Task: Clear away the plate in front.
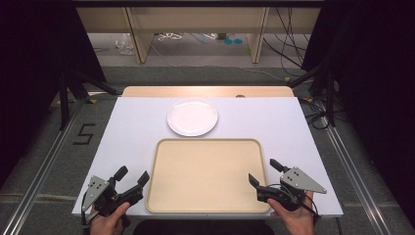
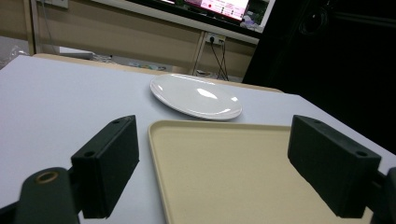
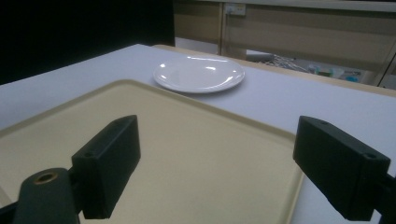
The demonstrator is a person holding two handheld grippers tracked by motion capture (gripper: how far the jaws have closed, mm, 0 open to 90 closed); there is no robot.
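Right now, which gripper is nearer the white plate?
Left, though only slightly. The left gripper hovers by the tray's near-left corner, the right gripper over its near-right corner. The white plate lies beyond the tray, left of centre.

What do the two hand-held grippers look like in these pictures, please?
The left gripper and the right gripper are both black, each with two blocky rectangular jaws showing small round holes. Each carries a grey three-cornered plate with dark dots on top, and a thin dark cable trails from the right one. No sleeves are visible on the forearms.
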